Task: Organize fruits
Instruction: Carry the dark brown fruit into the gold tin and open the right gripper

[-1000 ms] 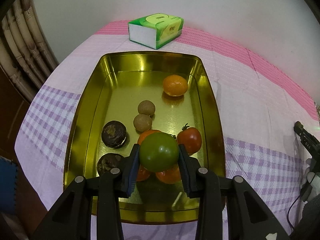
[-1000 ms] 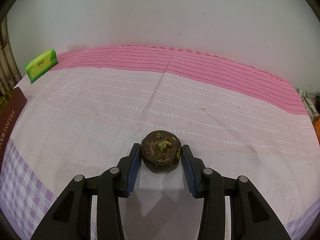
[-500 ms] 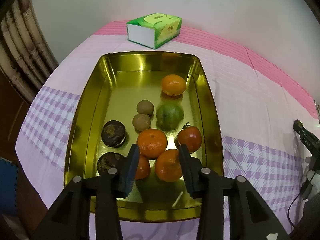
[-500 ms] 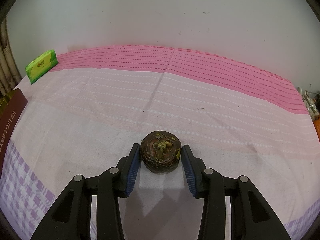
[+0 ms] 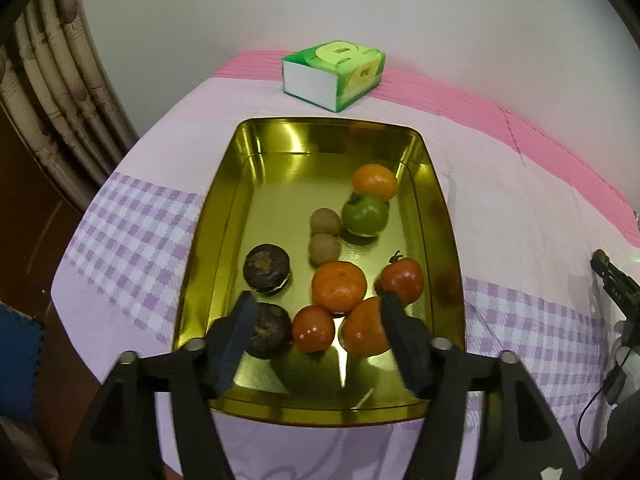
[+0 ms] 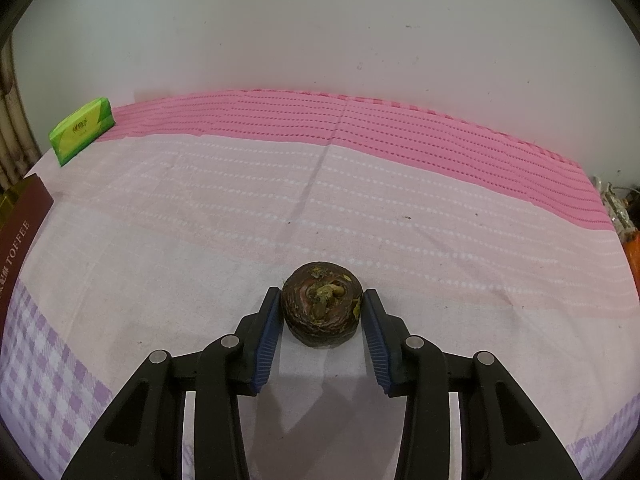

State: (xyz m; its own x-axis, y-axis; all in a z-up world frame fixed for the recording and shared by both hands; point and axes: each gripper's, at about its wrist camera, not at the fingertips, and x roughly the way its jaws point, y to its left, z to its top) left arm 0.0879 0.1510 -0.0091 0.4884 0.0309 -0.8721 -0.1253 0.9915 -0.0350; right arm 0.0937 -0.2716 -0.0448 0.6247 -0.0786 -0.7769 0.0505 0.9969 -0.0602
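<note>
Now left wrist: left gripper (image 5: 316, 316) jaws just been opening, spread, nothing between pads; green fruit (image 5: 365, 215) lies in gold tray (image 5: 208, 264) beside orange (image 5: 375, 181). Right wrist: right gripper (image 6: 320, 312) pinching dark brown fruit (image 6: 321, 309) on tablecloth (image 6: 240, 216).

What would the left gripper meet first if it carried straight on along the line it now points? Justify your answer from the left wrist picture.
Probably the red tomato, low between the open left gripper fingers, in the gold tray. The orange mandarin sits just beyond. Depth is unclear.
</note>
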